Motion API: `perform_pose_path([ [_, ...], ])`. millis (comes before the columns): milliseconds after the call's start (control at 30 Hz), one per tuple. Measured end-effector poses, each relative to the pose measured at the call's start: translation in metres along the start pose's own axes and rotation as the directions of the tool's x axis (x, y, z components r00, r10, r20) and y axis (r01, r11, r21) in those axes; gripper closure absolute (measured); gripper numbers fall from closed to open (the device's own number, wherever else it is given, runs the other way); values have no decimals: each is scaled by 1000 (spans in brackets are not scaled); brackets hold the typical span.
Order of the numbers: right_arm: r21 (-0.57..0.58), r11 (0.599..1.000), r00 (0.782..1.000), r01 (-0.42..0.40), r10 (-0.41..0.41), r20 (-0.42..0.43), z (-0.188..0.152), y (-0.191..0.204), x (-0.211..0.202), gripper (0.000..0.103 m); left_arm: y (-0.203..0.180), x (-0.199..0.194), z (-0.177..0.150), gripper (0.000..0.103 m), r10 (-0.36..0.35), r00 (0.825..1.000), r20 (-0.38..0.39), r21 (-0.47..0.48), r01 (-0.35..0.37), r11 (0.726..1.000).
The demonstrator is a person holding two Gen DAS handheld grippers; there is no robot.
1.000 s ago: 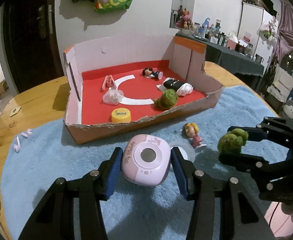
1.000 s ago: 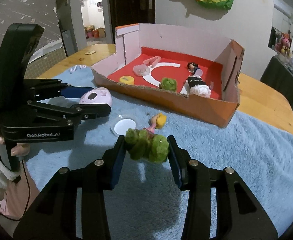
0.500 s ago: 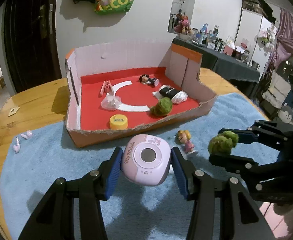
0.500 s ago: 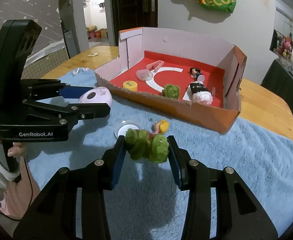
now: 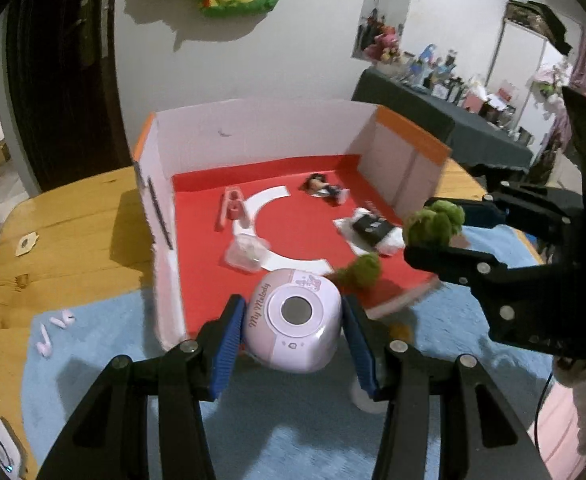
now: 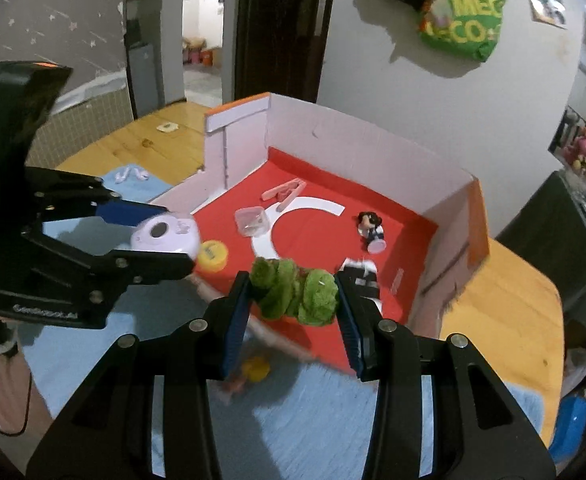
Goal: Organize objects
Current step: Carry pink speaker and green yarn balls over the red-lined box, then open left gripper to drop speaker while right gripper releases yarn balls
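My left gripper (image 5: 293, 330) is shut on a pale pink rounded toy camera (image 5: 293, 320) marked My Melody, held above the front edge of the cardboard box (image 5: 253, 136). From the right wrist view the same pink camera (image 6: 165, 236) sits in the left gripper (image 6: 161, 236) at the left. My right gripper (image 6: 293, 304) is shut on a green fuzzy ball (image 6: 293, 294) over the box's red floor (image 6: 325, 232). The left wrist view shows that green ball (image 5: 433, 226) in the right gripper (image 5: 437, 232) at the right. Another green fuzzy ball (image 5: 361, 270) lies inside the box.
The box holds a small doll (image 6: 371, 226), a clear plastic cup (image 6: 251, 220), a pink clip (image 6: 285, 190), a yellow cap (image 6: 212, 254) and a black-and-white figure (image 5: 373, 228). A blue fluffy mat (image 5: 93, 340) covers the wooden table (image 5: 65, 224). White earbuds (image 5: 53, 332) lie left; a blond doll (image 6: 249, 372) below.
Both grippers have risen and gone forward with their loads, from over the blue mat to over the box's front edge. The blond doll and white disc now lie under the grippers.
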State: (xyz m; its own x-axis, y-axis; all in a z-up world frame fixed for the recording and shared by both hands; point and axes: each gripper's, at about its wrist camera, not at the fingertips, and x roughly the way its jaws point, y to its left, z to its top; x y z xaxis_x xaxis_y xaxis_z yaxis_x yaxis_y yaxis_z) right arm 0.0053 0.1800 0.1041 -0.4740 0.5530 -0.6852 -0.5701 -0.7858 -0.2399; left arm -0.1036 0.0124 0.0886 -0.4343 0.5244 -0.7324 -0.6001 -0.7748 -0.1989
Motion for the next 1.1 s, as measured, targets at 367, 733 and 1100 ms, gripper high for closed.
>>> perform_pose_path([
  [367, -4, 997, 978, -71, 69, -196, 37, -22, 79, 64, 21, 28, 29, 51, 46, 993, -110, 22, -44, 999],
  [733, -17, 999, 946, -51, 43, -321, 42, -41, 120, 63, 13, 67, 74, 51, -33, 982, -188, 42, 42, 998],
  [1100, -31, 996, 920, -81, 63, -388, 30, -51, 134, 63, 18, 123, 89, 51, -168, 945, -281, 33, 185, 982],
])
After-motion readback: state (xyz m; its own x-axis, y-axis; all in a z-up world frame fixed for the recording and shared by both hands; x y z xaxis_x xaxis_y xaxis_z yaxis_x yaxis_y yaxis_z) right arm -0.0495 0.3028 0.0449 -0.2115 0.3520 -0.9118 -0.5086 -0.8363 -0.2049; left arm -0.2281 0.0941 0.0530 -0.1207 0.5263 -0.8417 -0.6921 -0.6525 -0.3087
